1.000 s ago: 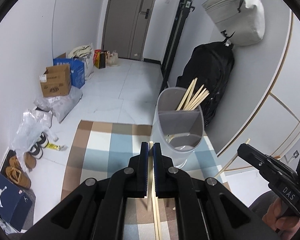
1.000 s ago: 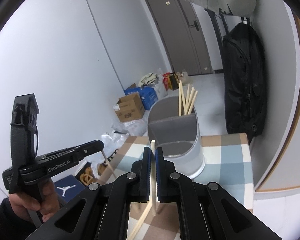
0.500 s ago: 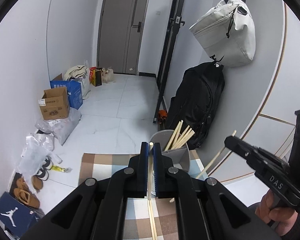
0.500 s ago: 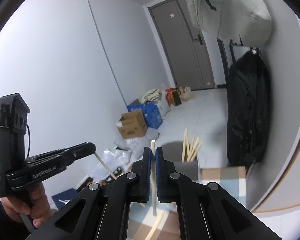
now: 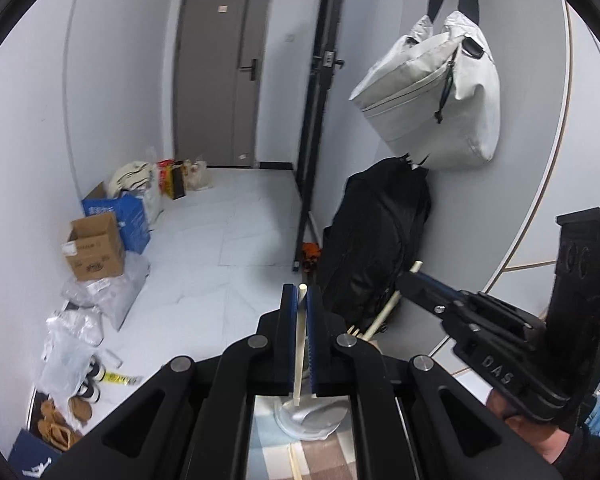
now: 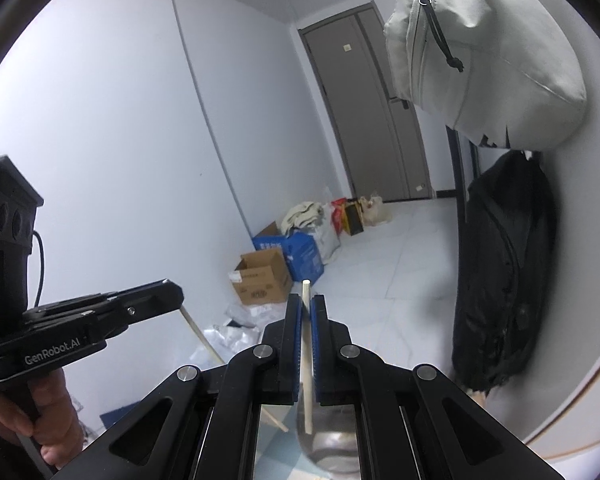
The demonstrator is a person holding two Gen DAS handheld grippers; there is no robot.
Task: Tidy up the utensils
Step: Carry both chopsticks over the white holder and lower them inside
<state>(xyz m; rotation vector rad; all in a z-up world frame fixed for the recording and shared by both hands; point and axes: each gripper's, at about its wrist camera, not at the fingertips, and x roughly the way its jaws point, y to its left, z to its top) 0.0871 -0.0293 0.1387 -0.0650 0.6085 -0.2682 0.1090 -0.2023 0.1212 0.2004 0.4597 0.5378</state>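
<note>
Looking across from left to right, the left black two-finger gripper with blue pads [image 5: 299, 300] was clamped tight on a pale wooden chopstick [image 5: 299, 344], pinched near its top end so most of the stick hung below the jaws toward the grey plastic utensil holder [image 5: 312, 414], which sat on the blue-and-tan checked tablecloth [image 5: 276, 456]. Further right, the right black gripper [image 6: 307, 312] was the same story: jaws closed on its own light wooden chopstick [image 6: 307, 360], tip poking just above the pads, the rest dangling over the holder's rim [image 6: 328, 446].

What could've gone wrong, probably: both sticks were held by only a short bit near one end, so any quick swing would likely have let them pivot in the pads or slip out. The lower ends were mostly hidden behind the gripper bodies, so lining them up with the holder's opening looked like guesswork; a miss could've clipped the rim or tipped the light holder. The two grippers were also close together over one container, so the sticks could've crossed or knocked each other. At least one more chopstick [image 5: 294, 462] lay on the cloth near the holder, easy to nudge off.
</note>
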